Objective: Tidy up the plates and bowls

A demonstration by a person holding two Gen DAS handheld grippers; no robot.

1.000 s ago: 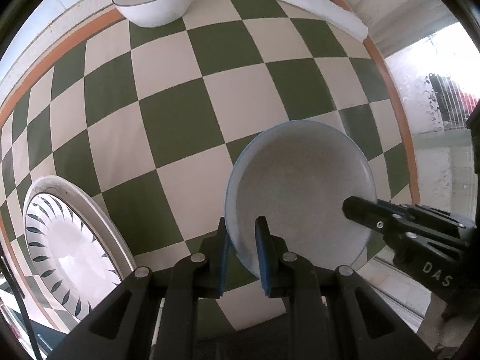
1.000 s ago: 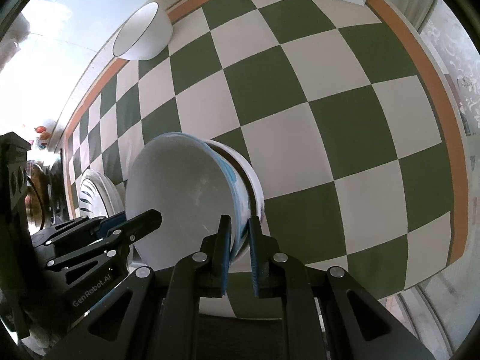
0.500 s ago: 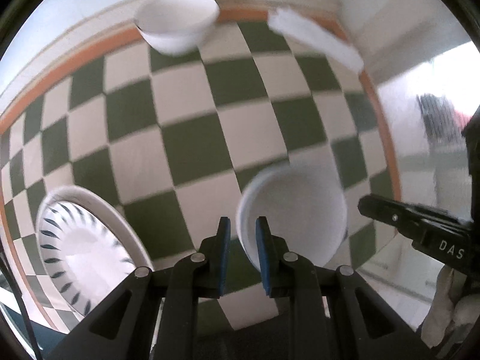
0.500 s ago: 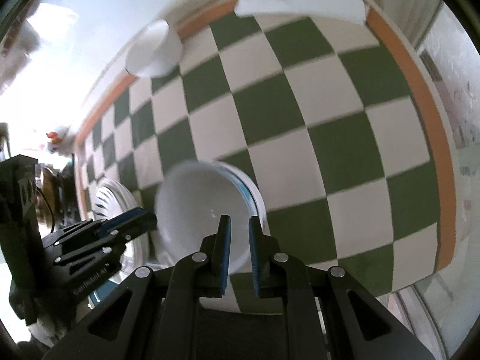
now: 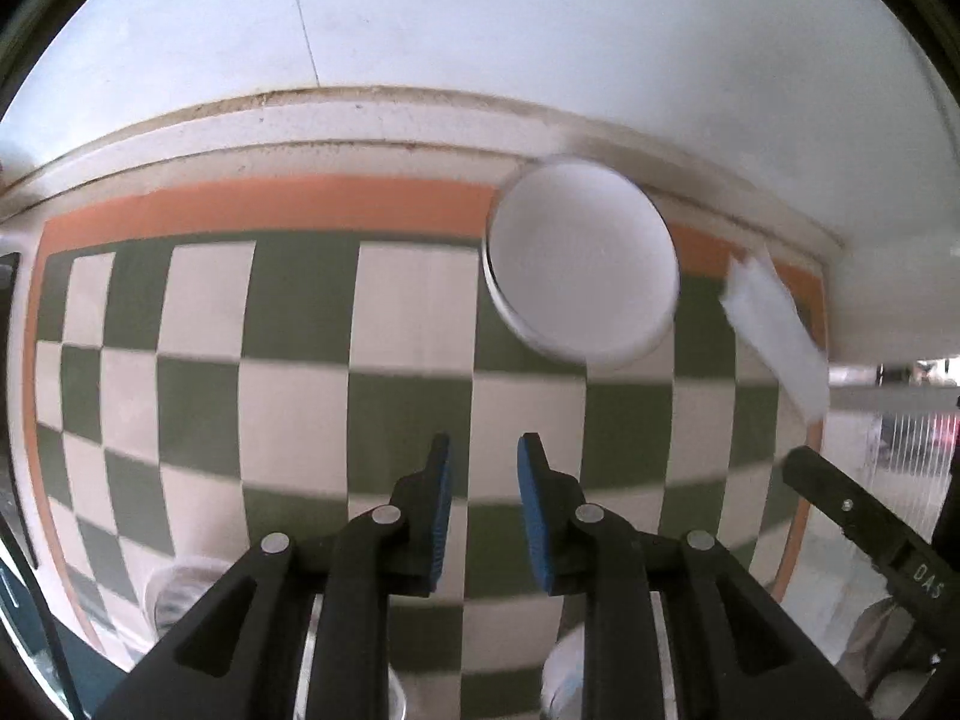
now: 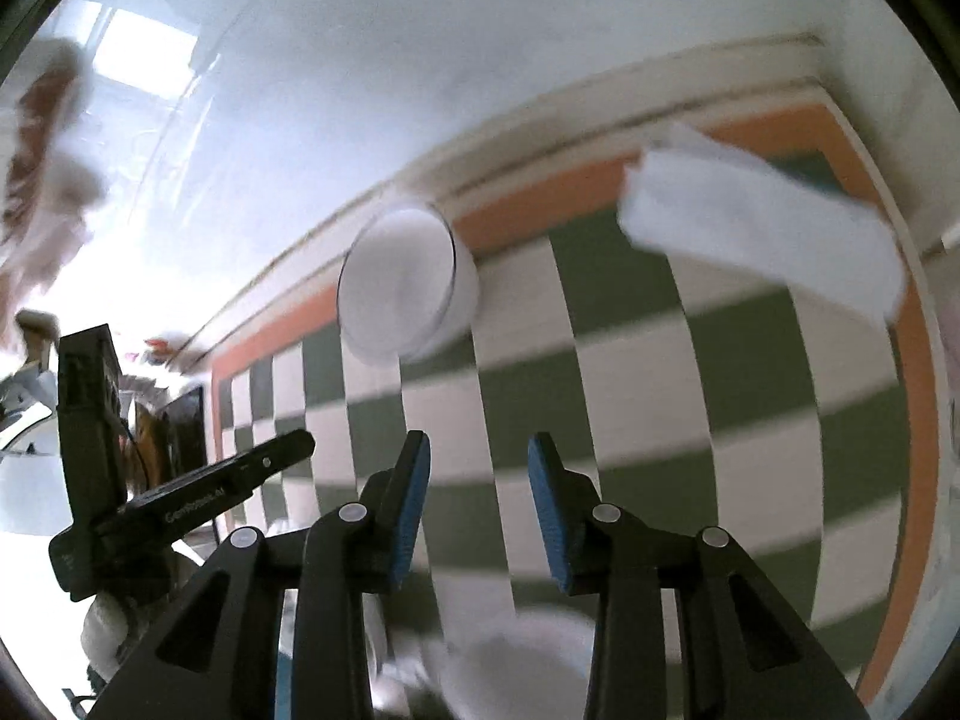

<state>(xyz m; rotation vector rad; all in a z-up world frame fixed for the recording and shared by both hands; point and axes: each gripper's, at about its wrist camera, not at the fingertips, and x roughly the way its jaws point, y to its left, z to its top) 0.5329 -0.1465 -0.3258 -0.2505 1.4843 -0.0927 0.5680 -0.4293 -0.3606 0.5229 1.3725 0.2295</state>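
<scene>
Your left gripper is low in its own view at six o'clock, blue pads spread and opening, nothing between them but checkered tablecloth. Behind its frame, at seven o'clock, you catch a blurred sliver of a plate, and at five o'clock a pale blur too smeared to name. Your right gripper also has its jaws apart and widening, empty, with only cloth showing through the gap. Just under it, at six o'clock in the right view, a white rounded shape is blurred; you cannot tell whether it is a bowl or a plate. At eight o'clock in that view the other gripper reaches in as a black finger.

Farther out, the white bowl sits at one o'clock from your left gripper, on the cloth's orange border, near the wall. From the right wrist the same bowl sits at eleven o'clock. Beyond it, a folded white towel lies at two o'clock along the far edge, well apart from the bowl. Everything far is motion-blurred.
</scene>
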